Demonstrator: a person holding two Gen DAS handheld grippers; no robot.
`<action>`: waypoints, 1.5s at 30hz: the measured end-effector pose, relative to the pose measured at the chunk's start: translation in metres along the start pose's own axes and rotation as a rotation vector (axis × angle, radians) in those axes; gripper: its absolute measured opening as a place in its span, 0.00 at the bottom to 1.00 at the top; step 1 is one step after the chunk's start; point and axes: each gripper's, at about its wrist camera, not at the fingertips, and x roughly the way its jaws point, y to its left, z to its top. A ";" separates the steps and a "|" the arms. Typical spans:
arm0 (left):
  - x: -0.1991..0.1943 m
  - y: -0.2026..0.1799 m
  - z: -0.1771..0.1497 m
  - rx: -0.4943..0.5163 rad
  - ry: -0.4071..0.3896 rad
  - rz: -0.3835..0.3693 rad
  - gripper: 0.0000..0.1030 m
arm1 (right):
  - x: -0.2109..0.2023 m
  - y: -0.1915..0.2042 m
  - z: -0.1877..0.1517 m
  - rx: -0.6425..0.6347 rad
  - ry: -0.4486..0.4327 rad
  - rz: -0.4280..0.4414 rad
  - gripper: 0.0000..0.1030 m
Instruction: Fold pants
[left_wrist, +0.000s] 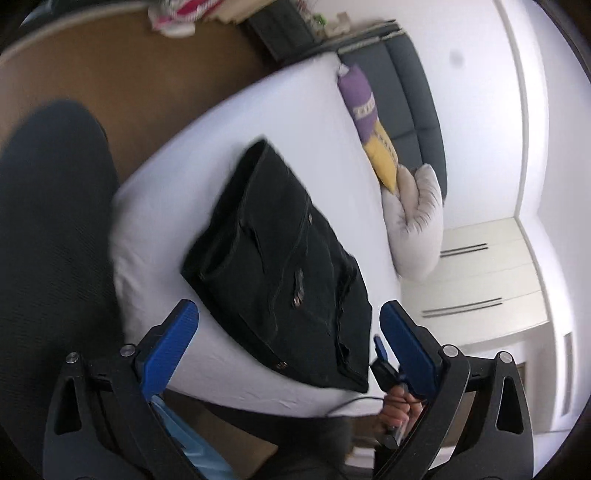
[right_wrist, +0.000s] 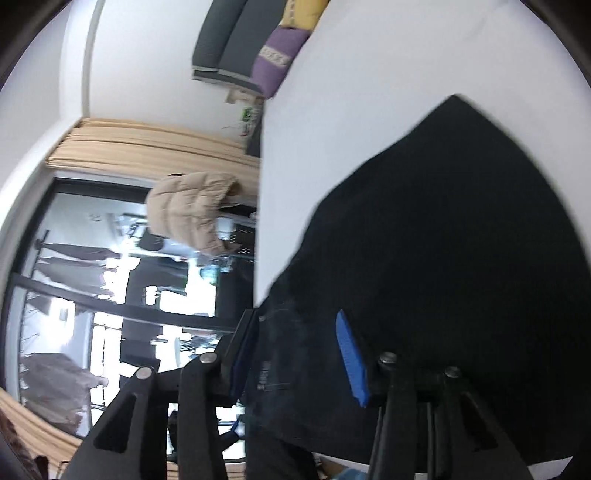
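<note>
folded black pants (left_wrist: 280, 273) lie on the white bed (left_wrist: 288, 122) just ahead of the left gripper (left_wrist: 290, 325), spread wide and empty. right gripper (right_wrist: 297, 332), jaws parted, straddles the pants' edge.

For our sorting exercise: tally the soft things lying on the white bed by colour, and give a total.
Black: 1, the pants
Purple and yellow: 1, the long pillow
Pale grey: 1, the cushion
Total: 3, all on the bed

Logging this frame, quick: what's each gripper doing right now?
Left gripper: open, holding nothing, above the folded black pants.
Right gripper: open, jaws astride the pants' edge, not clamped.
</note>
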 end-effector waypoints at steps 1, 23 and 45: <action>0.007 0.003 -0.002 -0.024 0.016 -0.005 0.97 | 0.003 0.002 0.000 0.003 0.004 0.014 0.47; 0.068 0.056 -0.002 -0.280 0.067 -0.071 0.26 | 0.026 -0.005 0.003 0.031 0.106 0.041 0.75; 0.073 -0.142 0.008 0.456 0.011 0.018 0.15 | 0.132 -0.024 0.002 -0.043 0.405 -0.211 0.00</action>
